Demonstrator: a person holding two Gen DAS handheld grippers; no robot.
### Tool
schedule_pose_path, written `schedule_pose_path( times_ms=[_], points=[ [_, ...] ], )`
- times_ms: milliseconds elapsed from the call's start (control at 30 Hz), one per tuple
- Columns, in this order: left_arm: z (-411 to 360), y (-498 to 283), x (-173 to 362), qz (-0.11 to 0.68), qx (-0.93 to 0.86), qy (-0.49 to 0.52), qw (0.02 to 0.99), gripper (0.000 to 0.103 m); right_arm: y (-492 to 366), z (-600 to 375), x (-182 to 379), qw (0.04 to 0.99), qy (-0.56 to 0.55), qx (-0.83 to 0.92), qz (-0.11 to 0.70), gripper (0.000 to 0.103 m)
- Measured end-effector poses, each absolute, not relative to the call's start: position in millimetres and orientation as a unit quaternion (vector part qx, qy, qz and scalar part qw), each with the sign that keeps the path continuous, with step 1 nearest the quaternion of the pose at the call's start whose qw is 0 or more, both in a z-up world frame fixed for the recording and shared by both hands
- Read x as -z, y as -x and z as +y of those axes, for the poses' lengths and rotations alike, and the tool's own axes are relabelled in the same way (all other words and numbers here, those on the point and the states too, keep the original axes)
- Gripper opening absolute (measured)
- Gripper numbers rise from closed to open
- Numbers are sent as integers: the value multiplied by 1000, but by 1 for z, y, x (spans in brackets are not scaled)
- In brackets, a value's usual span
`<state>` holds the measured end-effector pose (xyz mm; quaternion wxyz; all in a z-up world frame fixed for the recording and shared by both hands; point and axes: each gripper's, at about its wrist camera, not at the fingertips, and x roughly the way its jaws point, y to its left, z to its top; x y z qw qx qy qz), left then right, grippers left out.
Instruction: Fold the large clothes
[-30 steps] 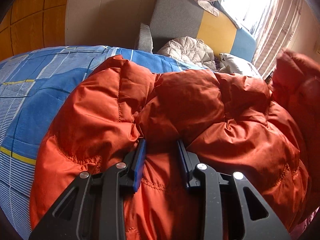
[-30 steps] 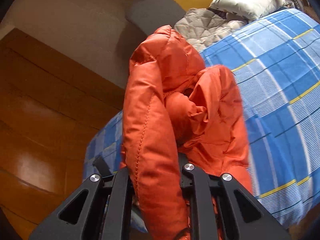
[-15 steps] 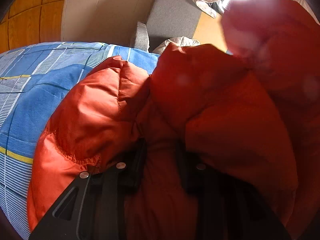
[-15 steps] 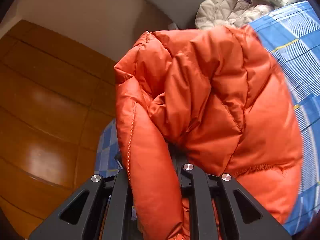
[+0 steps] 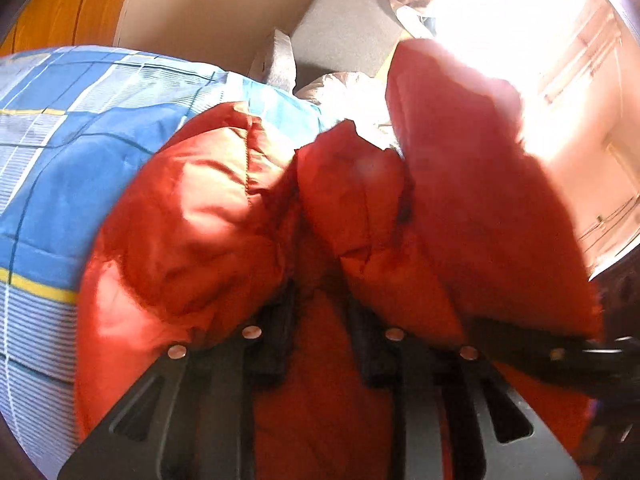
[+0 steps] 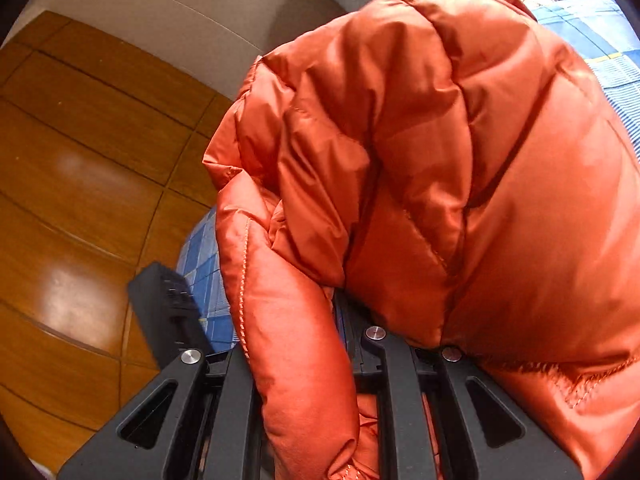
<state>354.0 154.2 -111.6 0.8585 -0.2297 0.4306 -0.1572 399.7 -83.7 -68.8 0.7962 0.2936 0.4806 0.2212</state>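
An orange puffy down jacket (image 5: pixel 224 220) lies bunched on a blue checked bed sheet (image 5: pixel 60 152). My left gripper (image 5: pixel 320 304) is shut on a fold of the jacket, with its fingertips buried in the fabric. My right gripper (image 6: pixel 308 320) is shut on another part of the same jacket (image 6: pixel 460 168) and holds it up, so the padded cloth drapes over both fingers. In the left wrist view this lifted part (image 5: pixel 480 200) hangs at the right, with the right gripper's black body (image 5: pixel 592 356) below it. The left gripper's black body (image 6: pixel 168 312) shows in the right wrist view.
A grey and yellow sofa (image 5: pixel 344 32) with a pale quilted garment (image 5: pixel 352 92) stands behind the bed by a bright window (image 5: pixel 520 12). Wooden flooring (image 6: pixel 80 160) lies beside the bed. The blue sheet (image 6: pixel 592 32) also shows at the right wrist view's upper right.
My right gripper has carried its part of the jacket up and over toward the left gripper. The lifted part now fills the right of the left wrist view. The left gripper kept its hold.
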Motion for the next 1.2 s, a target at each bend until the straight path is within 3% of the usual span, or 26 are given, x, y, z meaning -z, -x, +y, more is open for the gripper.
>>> schedule_pose_path(
  times_ms=[367,433,567,700,1033,1200],
  points=[
    [188,-327,90,400,195,279,851,26,-379,-92,68,810,-284,-229,459,12],
    [191,-322,81,389,227,288,845,32,-380,-89,66,816,-276,-227,454,12],
    [189,-314,59,371,264,285,844,62,-375,-86,59,827,-254,-222,451,14],
    [176,-316,42,367,299,267,840,66,-370,-80,56,834,-235,-222,448,14],
    [135,-340,39,414,322,210,825,66,-366,-57,54,845,-201,-219,444,14],
    [127,-348,43,423,310,187,831,45,-361,-41,53,853,-188,-206,440,15]
  ],
)
